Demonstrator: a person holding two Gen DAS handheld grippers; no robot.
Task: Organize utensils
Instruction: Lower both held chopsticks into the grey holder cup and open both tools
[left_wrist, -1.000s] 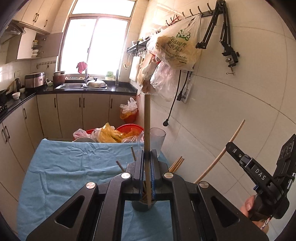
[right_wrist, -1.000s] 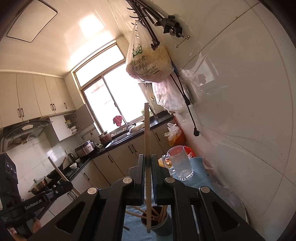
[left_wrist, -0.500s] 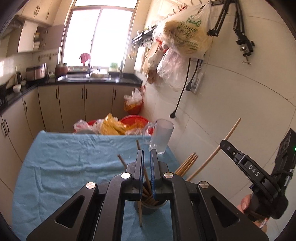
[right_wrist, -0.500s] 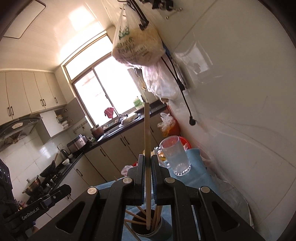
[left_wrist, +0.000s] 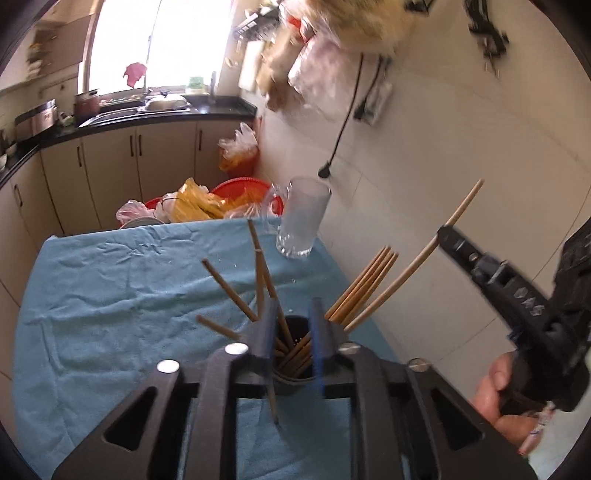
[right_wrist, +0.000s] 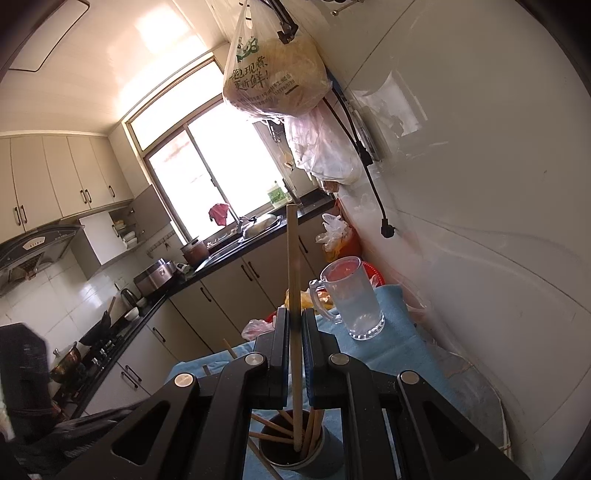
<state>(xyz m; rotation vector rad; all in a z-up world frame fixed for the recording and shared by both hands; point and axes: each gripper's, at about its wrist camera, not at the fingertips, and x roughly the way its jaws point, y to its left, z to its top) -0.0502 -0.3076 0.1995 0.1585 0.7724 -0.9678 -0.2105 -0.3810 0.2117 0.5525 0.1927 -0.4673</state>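
Two claws are working over the cup (right_wrist: 295, 448): the left claw (left_wrist: 291, 325) is opening, releasing a chopstick (left_wrist: 264, 288) outside the rim; the right claw (right_wrist: 294, 332) is gripping another chopstick (right_wrist: 293, 295), risking tipping the cup.

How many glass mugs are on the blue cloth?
1. The glass mug stands at the blue cloth's far corner, beside the tiled wall, beyond the chopstick cup. None seems hidden.

The holder (left_wrist: 293, 354) is sitting near the tablecloth's (left_wrist: 110, 295) right edge, chopsticks (left_wrist: 364, 284) standing in it. The mug (left_wrist: 301, 221) is standing behind, at the far right corner.
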